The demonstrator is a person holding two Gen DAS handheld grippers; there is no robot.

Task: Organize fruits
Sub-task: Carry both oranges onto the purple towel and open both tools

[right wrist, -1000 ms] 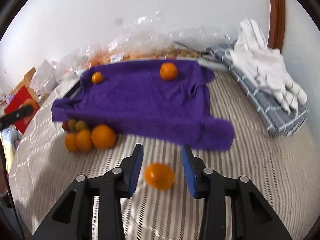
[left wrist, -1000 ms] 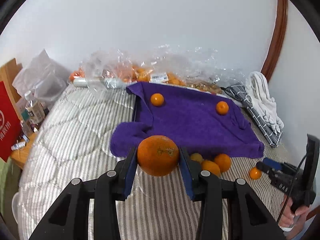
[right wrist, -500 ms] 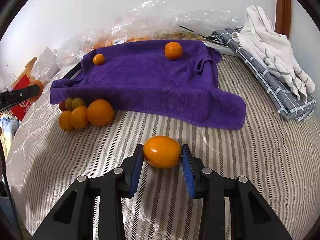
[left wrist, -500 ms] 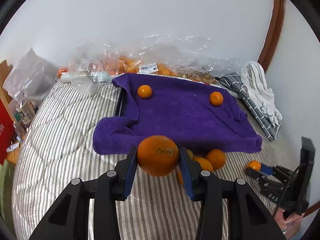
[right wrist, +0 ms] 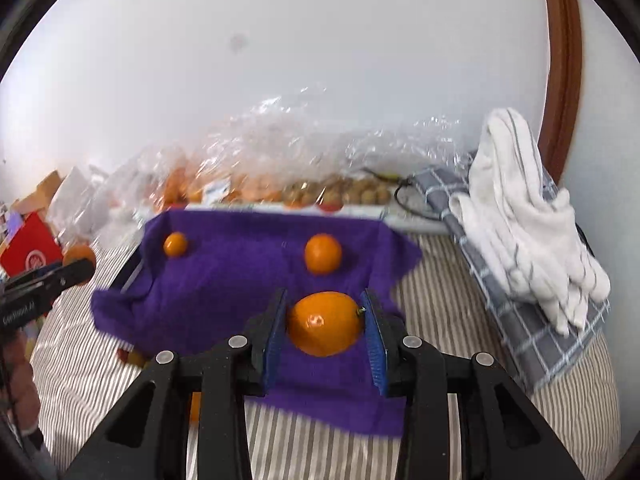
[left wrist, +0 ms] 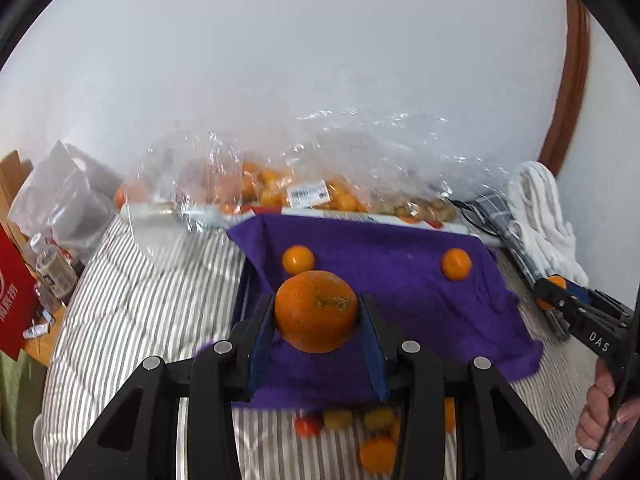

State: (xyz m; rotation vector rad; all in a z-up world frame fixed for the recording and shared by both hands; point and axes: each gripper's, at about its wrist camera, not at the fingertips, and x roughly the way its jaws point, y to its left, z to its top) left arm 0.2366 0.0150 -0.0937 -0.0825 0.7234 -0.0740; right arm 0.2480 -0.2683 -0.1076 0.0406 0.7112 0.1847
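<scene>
My left gripper (left wrist: 316, 320) is shut on a large rough orange (left wrist: 316, 311), held in the air over the near edge of a purple towel (left wrist: 400, 280). My right gripper (right wrist: 325, 330) is shut on a smaller smooth orange fruit (right wrist: 325, 323), also lifted above the purple towel (right wrist: 240, 276). Two small oranges lie on the towel, one at the left (left wrist: 298, 259) and one at the right (left wrist: 456, 264). Several small fruits (left wrist: 376, 452) sit on the striped bedcover in front of the towel, partly hidden by my left fingers.
Clear plastic bags of fruit (left wrist: 280, 188) line the wall behind the towel. Folded white and checked cloths (right wrist: 528, 224) lie at the right. A red box (left wrist: 12, 304) and bottles stand at the left edge of the striped bed (left wrist: 132, 304). A hand (left wrist: 600, 412) holds the right gripper.
The right gripper closed on the smooth orange fruit and lifted it off the bedcover over the towel. The left gripper carried its large orange forward over the towel's near edge.
</scene>
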